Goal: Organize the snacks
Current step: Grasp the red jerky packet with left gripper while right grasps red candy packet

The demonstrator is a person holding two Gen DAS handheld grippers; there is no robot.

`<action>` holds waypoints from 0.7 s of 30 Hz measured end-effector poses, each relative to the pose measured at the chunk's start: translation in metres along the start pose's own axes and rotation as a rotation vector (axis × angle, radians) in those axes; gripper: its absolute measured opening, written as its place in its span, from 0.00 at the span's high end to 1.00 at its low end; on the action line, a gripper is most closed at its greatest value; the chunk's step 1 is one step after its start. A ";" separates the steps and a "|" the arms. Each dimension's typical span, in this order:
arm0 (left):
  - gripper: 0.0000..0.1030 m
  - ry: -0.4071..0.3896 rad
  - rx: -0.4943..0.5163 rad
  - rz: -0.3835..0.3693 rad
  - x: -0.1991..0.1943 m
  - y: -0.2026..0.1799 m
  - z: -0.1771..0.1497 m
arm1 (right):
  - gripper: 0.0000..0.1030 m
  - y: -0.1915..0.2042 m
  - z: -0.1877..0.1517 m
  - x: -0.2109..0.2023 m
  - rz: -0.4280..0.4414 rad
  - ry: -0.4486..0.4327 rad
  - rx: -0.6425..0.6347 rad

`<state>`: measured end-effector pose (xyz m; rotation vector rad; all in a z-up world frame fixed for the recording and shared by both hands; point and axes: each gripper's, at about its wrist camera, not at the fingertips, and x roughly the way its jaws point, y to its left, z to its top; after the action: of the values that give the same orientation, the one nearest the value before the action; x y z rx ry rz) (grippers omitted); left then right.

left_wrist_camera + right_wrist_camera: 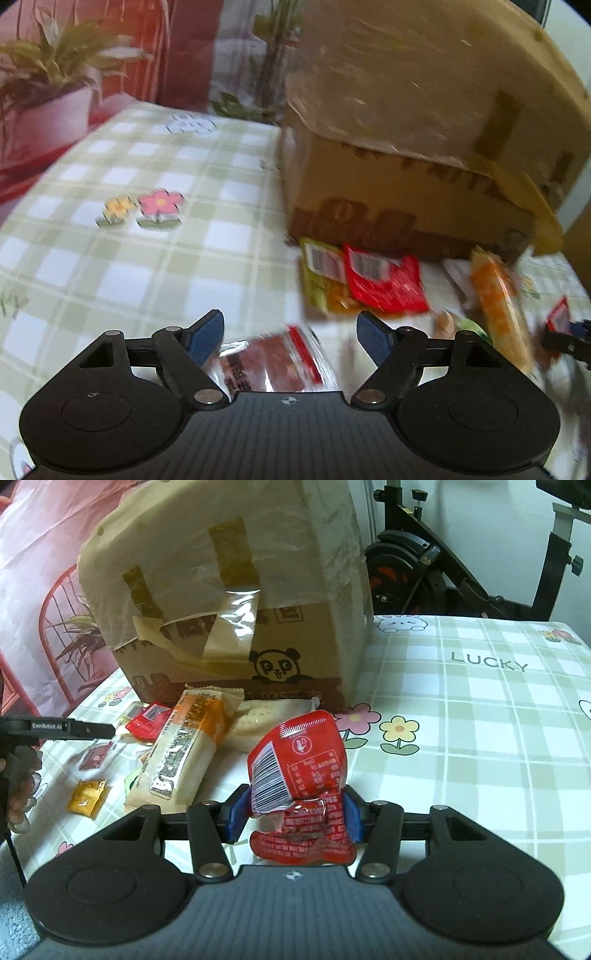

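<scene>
Brown taped cardboard box (pixel 236 602) with panda print seen standing on green-checked tabletop (pixel 480 731), printed "LUCKY"; contents hidden. Red foil snack packet with barcode (pixel 301 775) pinched upright in right claw (pixel 295 812). Left claw (pixel 290 332) spread over clear-wrapped dark red snack packet (pixel 273 362), no pad contact seen. Orange-and-cream long packet (pixel 184 753) laid before box.

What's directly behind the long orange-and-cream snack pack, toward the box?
Behind the long snack pack lies a white dimpled packet, then the cardboard box. The pack covers the packet's left part, and whatever lies under the pack is hidden.
</scene>
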<state>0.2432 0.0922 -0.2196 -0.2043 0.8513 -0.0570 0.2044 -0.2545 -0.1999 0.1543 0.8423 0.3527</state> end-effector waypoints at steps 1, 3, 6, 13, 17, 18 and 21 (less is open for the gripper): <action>0.22 0.003 -0.001 -0.010 -0.003 -0.001 -0.004 | 0.48 0.000 -0.001 -0.001 0.001 -0.001 -0.002; 0.22 0.016 0.005 -0.018 -0.009 -0.004 -0.013 | 0.48 0.000 -0.002 -0.002 -0.001 -0.003 -0.001; 0.22 0.035 0.010 -0.053 -0.021 -0.010 -0.025 | 0.48 -0.001 -0.005 -0.004 -0.001 -0.004 0.012; 0.43 0.023 0.115 0.044 -0.020 -0.014 -0.025 | 0.48 0.000 -0.007 -0.004 0.001 -0.005 0.019; 0.46 0.022 0.129 0.049 -0.022 -0.010 -0.024 | 0.48 0.000 -0.010 -0.007 0.002 -0.007 0.026; 0.46 0.020 0.144 0.058 -0.023 -0.011 -0.026 | 0.48 0.000 -0.010 -0.008 0.001 -0.009 0.028; 0.43 0.011 0.196 0.086 -0.026 -0.020 -0.034 | 0.48 0.001 -0.010 -0.008 -0.001 -0.010 0.030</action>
<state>0.2009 0.0710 -0.2182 0.0163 0.8586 -0.0603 0.1917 -0.2566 -0.2011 0.1832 0.8376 0.3379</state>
